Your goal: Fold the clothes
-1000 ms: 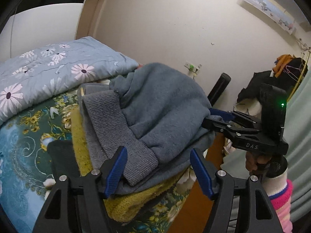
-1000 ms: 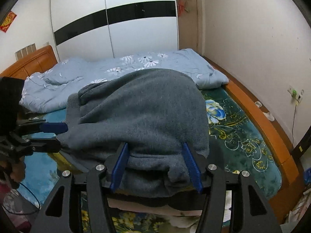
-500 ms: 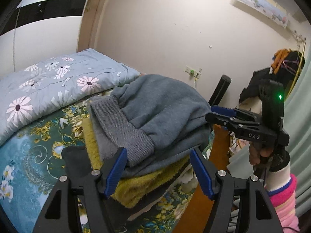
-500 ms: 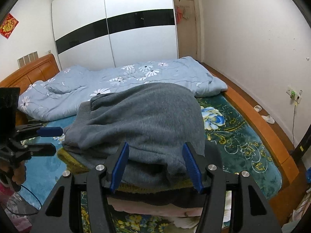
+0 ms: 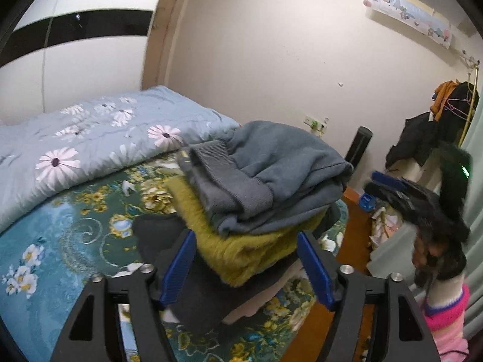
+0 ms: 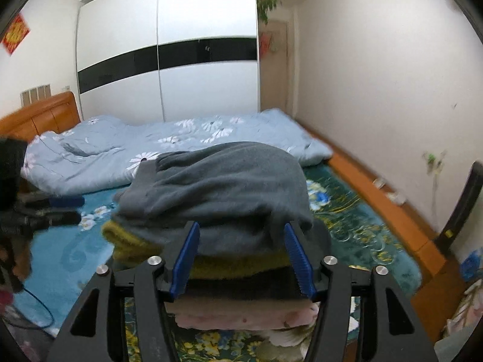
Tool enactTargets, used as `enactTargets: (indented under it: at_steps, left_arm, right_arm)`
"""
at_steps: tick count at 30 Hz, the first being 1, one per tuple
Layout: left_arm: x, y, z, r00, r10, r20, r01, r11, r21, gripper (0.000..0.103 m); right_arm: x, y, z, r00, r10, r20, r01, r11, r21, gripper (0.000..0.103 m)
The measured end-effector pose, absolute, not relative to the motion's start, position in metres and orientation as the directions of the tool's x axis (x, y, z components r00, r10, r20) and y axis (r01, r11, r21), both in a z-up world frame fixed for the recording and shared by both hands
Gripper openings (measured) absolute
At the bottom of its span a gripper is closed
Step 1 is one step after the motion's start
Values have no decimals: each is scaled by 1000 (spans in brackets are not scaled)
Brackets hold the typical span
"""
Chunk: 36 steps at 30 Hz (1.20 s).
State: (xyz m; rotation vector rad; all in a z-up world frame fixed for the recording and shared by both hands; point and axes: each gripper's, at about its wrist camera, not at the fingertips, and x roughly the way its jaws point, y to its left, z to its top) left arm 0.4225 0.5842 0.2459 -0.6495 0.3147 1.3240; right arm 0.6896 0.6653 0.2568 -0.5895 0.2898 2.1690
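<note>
Grey sweater (image 5: 280, 163) is lying folded on top of a stack of clothes on the bed (image 6: 356, 211), near the bed's foot end, its long axis running across the bed and its ribbed cuff (image 5: 229, 175) pointing toward the blue flowered quilt (image 5: 90, 144). It is looking thick, soft and rounded, the fold bulging upward. Directly under it a mustard garment (image 5: 241, 250) is lying, then a dark layer (image 6: 241, 283) and a pale pink one (image 6: 241, 316) at the bottom. Left claw (image 5: 246, 267) is hovering released just before the stack, grasping nothing. Right claw (image 6: 241, 259) is likewise standing spread wide before the stack's other side, its blue pads (image 6: 185, 259) not pressing on the cloth.
</note>
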Motion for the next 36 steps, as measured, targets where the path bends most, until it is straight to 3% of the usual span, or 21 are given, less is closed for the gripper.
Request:
enactTargets:
  at_steps: [5,7,10,13,28,36]
  left_arm:
    - [421,560,225,186,785,-591,-970,49,-240,84]
    - [420,549,217,161,783,-600,-973,26,-227,85]
    - [422,525,208,124,801,-586,-980,4,-201,99]
    - [425,502,200,103,822,-559,-983,-3,-185,103]
    - [438,422,162,79,857,-509,-983,-19,-184,103]
    - [441,399,139,-37,858,-512,-986,-115,-122,103]
  right_arm:
    - [675,608,224,-603,647,-467,-731,-682,-1,74]
    - [671,595,216,-598,660,-456,-736,-677,-14,83]
    - [669,584,210,-609,653,-449,-736,-677,12,91]
    - [669,575,205,-609,652,-451,-746,-665,46,103]
    - [680,523,162,-538,712,-451,-837,-516,182,103]
    - [679,518,139,-433,737,-519,-901,-353,250,103]
